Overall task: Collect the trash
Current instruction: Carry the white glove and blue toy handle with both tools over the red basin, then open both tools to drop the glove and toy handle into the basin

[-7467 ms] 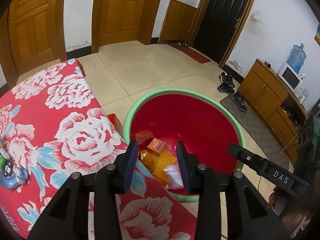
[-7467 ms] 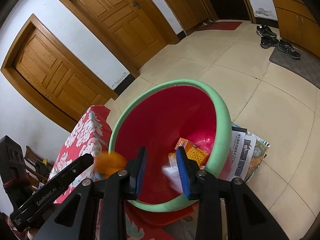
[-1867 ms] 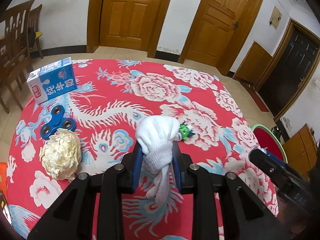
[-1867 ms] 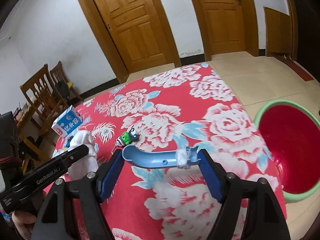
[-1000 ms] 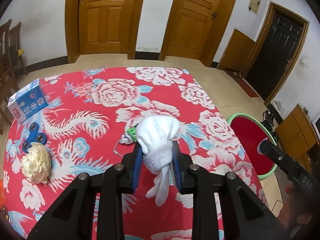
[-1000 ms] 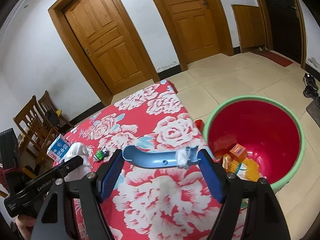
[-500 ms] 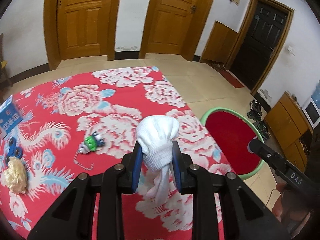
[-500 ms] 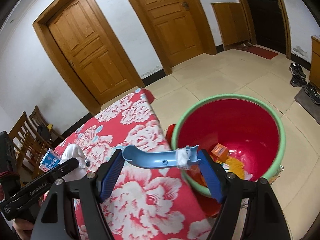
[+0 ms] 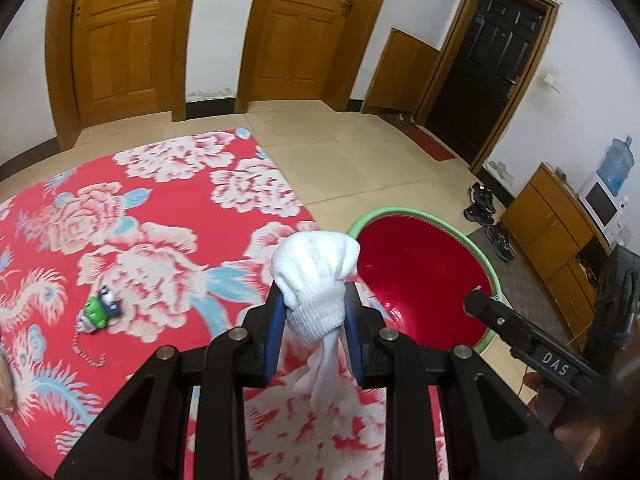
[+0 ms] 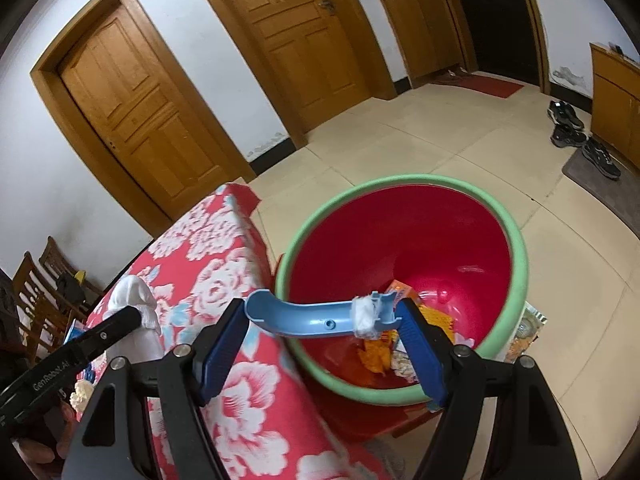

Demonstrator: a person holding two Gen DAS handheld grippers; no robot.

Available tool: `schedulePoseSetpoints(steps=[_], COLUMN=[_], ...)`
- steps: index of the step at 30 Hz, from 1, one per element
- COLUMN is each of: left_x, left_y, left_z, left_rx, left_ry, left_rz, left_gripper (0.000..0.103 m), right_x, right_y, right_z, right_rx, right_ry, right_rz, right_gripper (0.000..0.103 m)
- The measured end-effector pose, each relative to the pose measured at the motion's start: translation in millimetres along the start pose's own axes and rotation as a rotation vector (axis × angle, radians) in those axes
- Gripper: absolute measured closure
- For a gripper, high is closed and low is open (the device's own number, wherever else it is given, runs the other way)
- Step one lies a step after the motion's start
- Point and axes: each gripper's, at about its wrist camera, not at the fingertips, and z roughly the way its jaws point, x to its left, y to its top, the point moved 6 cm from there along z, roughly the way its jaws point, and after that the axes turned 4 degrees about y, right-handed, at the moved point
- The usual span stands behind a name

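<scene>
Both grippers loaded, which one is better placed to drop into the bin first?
Right. The right gripper holds the blue plastic piece partly over the bin; the left gripper's white sock is over the table.

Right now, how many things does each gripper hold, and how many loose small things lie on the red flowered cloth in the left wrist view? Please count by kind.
White knotted sock, in the left gripper: 1
Blue curved plastic piece, in the right gripper: 1
Green toy with chain, on the flowered cloth: 1
Total: 3
</scene>
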Motion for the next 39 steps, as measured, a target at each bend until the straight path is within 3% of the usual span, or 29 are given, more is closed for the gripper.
schedulePoseSetpoints(steps=[31,39], left_x=[-78.1,-98.8], left_y=[4.2,-0.9], left_z=[74.3,88.2], left_rx=[0.098,0.132], left_ry=[-0.06,-0.097], left_rz=[0.122,0.163], left_gripper=[0.075,0.066], right_x=[-73.1,-87.7], right_y=[11.5,13.0], right_z=[7.8,1.9], right_rx=[0.004,-0.01], right_ry=[-0.047,-0.061], right_rz=[0.118,0.15], right_gripper=[0.019,0.019])
